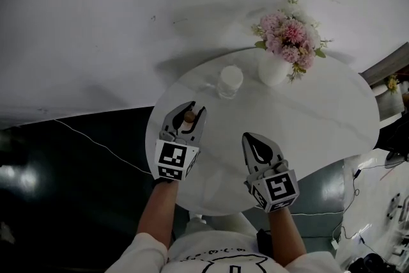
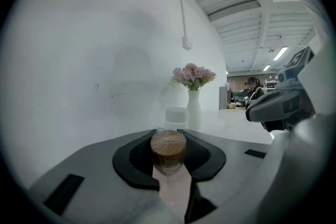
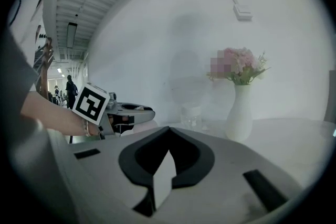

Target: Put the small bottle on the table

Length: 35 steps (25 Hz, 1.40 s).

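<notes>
One small bottle [image 2: 168,150] with a round wooden stopper sits between the jaws of the left gripper [image 1: 192,113], which are clamped on it just under the stopper. Its body looks like clear glass. It is held over the left part of the round white table [image 1: 319,112], not far in from the rim. No view shows whether its base already touches the top.

Such a bottle is probably light and stiff, but smooth and easy to chip. The hold on the neck below the stopper looks sound, since the wider stopper would stop it sliding down through the pads. It should be set down gently and upright, and the jaws should part only once the base rests flat.

The right gripper [image 1: 250,137] hovers to the right over the near side of the table, its jaws together at the tips with nothing between them.

Ahead of the left gripper stands a jar [image 1: 230,81] with a white lid, and beyond it a white vase [image 1: 273,70] of pink flowers [image 1: 291,35]. The marble between the grippers and toward the middle is bare, giving good room. The table edge and the dark floor [image 1: 77,182] lie close on the left, so a spot further in would be safer.
</notes>
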Each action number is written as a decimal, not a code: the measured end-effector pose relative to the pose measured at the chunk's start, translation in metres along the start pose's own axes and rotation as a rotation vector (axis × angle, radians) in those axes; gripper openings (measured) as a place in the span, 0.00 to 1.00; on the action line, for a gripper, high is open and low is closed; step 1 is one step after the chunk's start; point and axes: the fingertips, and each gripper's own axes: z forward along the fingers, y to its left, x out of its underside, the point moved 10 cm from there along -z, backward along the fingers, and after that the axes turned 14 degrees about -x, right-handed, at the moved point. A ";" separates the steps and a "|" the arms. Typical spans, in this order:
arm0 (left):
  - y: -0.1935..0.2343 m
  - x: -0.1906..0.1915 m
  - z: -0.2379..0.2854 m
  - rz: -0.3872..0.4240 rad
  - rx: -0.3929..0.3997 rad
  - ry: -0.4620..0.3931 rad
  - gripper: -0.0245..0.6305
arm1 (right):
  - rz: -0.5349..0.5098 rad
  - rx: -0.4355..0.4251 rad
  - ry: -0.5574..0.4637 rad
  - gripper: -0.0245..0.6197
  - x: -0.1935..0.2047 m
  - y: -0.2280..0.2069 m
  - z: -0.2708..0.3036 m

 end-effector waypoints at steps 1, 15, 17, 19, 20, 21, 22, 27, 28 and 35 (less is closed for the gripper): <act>-0.002 0.001 0.004 0.003 0.007 0.004 0.20 | 0.005 0.004 0.002 0.03 0.001 -0.001 0.000; -0.029 0.022 0.044 0.040 0.068 0.076 0.20 | 0.060 0.009 0.015 0.02 0.016 -0.009 0.004; -0.033 0.025 0.048 0.052 0.075 0.087 0.20 | 0.064 0.008 0.022 0.02 0.018 -0.009 0.004; -0.036 0.028 0.051 0.062 0.083 0.097 0.20 | 0.066 0.008 0.030 0.02 0.021 -0.010 0.003; -0.037 0.029 0.052 0.066 0.086 0.101 0.20 | 0.069 0.009 0.033 0.02 0.023 -0.010 0.003; -0.038 0.031 0.054 0.069 0.089 0.106 0.20 | 0.072 0.009 0.036 0.03 0.024 -0.010 0.002; -0.040 0.032 0.055 0.071 0.091 0.110 0.20 | 0.076 0.009 0.038 0.03 0.026 -0.011 0.002; -0.045 0.037 0.058 0.092 0.103 0.114 0.20 | 0.081 0.013 0.049 0.02 0.029 -0.011 0.000; -0.045 0.037 0.058 0.097 0.105 0.114 0.20 | 0.080 0.014 0.051 0.03 0.029 -0.010 0.000; -0.051 0.039 0.058 0.134 0.112 0.129 0.21 | 0.082 0.016 0.053 0.03 0.031 -0.009 -0.005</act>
